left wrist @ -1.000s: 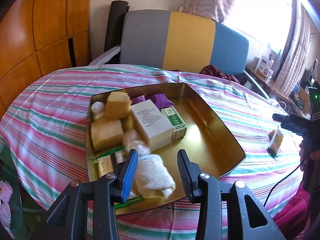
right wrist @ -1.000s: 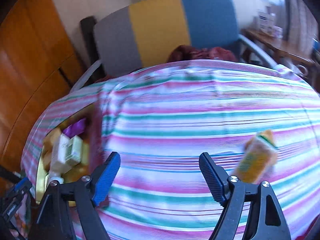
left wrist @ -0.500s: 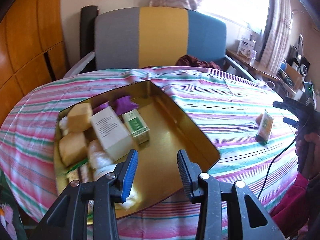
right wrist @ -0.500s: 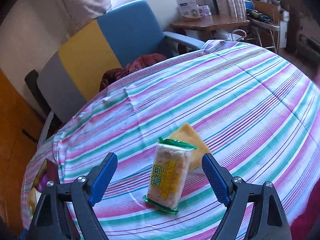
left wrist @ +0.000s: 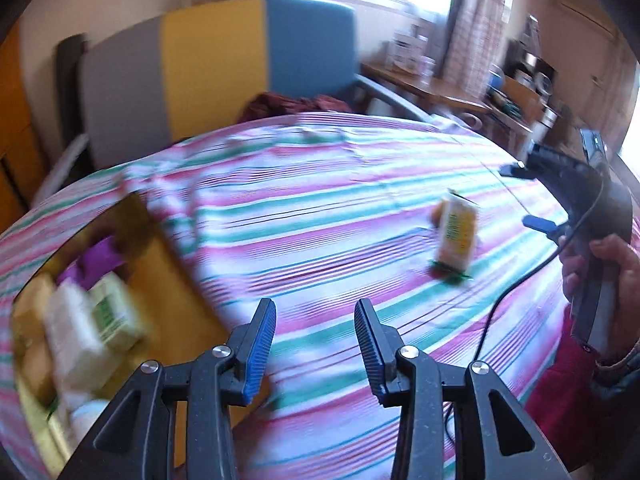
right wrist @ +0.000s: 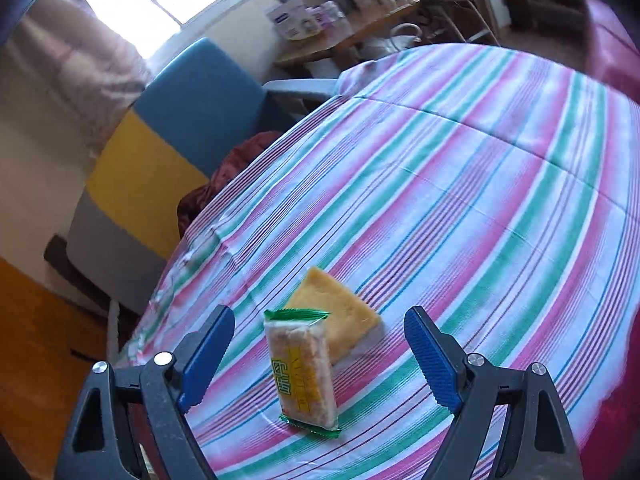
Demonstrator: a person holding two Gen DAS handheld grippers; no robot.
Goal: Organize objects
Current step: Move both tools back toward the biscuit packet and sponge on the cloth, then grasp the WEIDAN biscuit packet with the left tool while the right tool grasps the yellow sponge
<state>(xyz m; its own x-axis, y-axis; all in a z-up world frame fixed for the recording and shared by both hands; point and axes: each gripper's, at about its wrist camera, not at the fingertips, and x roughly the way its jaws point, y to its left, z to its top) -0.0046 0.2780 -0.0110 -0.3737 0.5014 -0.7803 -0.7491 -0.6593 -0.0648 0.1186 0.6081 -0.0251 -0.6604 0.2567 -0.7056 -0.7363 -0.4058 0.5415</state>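
- The table (right wrist: 500, 184) under its pink, green and white striped cloth carries everything; beyond it stands a grey, yellow and blue chair (left wrist: 224, 64)
- The gold tray (left wrist: 168, 280) sits at the left of the table and already holds packed things, a white box (left wrist: 74, 340) and a green-labelled box (left wrist: 114, 312) among them; I judge it the place where loose items are being gathered; blur leaves their print unreadable
- My left gripper (left wrist: 315, 344) hangs over bare cloth just right of the tray, jaws narrowly parted with nothing between them
- My right gripper (right wrist: 320, 360) has just been widening its jaws and they now stand far apart, either side of the snack packet without touching it
- The yellow sponge-like wedge (right wrist: 340, 312) lies flat just behind the packet, touching it
- The snack packet (right wrist: 302, 368), clear with green crimped ends and a yellow label of characters I cannot read, lies well apart from the tray; I judge it my next pick
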